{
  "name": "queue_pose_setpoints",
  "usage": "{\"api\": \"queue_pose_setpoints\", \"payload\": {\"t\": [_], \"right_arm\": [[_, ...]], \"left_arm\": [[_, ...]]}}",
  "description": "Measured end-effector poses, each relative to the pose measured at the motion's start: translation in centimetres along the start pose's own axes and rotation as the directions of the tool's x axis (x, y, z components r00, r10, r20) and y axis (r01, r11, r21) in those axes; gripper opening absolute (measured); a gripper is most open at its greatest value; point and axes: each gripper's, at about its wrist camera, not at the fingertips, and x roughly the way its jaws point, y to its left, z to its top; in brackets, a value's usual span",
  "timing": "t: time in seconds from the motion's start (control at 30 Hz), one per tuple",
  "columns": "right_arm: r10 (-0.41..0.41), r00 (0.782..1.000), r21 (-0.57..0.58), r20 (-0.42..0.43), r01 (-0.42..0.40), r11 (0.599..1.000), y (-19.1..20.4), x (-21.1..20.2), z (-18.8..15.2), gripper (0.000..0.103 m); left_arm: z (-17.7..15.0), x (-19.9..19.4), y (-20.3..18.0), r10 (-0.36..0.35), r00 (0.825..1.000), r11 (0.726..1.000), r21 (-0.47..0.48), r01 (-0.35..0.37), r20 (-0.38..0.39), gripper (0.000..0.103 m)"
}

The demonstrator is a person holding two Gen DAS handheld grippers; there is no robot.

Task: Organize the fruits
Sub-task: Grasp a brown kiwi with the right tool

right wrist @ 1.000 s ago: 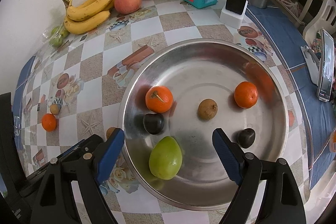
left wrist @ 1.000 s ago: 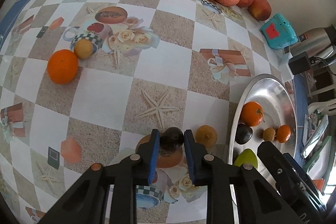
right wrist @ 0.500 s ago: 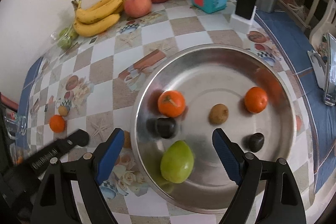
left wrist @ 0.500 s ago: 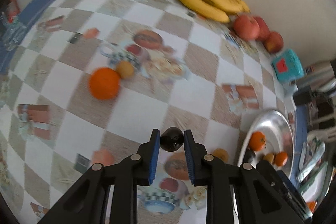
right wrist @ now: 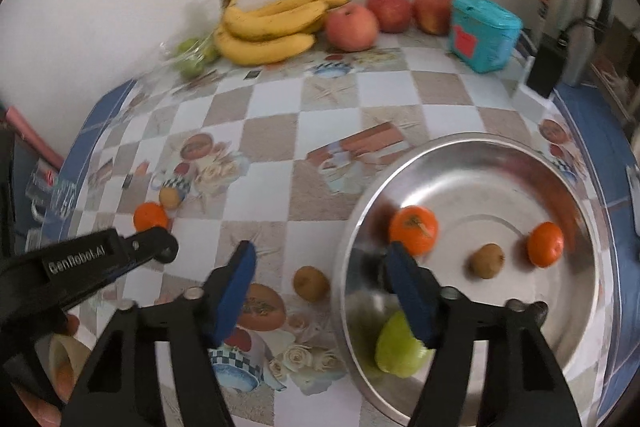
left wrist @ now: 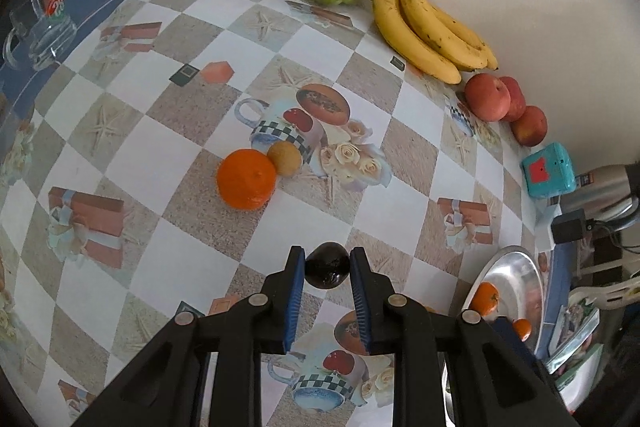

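Dark fruit point(left wrist: 327, 265) pinched by left gripper point(left wrist: 327, 267), right gripper point(right wrist: 320, 269) half-spread, closing, empty, pear point(right wrist: 400, 347) partly hidden, "GenRobot.AI" read.

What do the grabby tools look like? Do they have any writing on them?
Both tools look alike: black plastic frames with triangle-shaped cut-outs, round silver rivets, and two flat blue pads at the tips. See the left tool and right tool. The left tool's side shows white lettering reading GenRobot.AI. No cables or sleeves show.
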Motion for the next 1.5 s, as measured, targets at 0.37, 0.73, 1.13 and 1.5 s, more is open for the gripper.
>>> {"api": "queue_pose_setpoints", "payload": {"t": [0.37,0.73,1.13,1.5], "right_arm": [[-0.004,0.995,-0.071,-0.096,-0.003,0.997,2.0,2.4,-0.8,0.041],[-0.181,0.977,-0.215,-0.116,0.153,0.965,4.0,4.0,-1.3,0.034],[-0.297,0.95,-0.315,-0.09,0.256,0.914,5.2,4.9,-1.9,0.025],[-0.226,0.968,-0.266,-0.11,0.191,0.945,4.7,4.3,-1.7,0.024]], "left_arm": [[0.3,0.2,0.8,-0.035,0.999,0.999,-0.031,0.034,-0.024,0.025],[0.5,0.1,0.9,-0.055,0.998,0.998,-0.042,0.054,-0.029,0.025],[0.6,0.0,1.1,-0.058,0.998,0.997,-0.049,0.056,-0.032,0.025],[0.6,0.1,1.2,-0.053,0.998,0.997,-0.056,0.051,-0.03,0.025]]}}
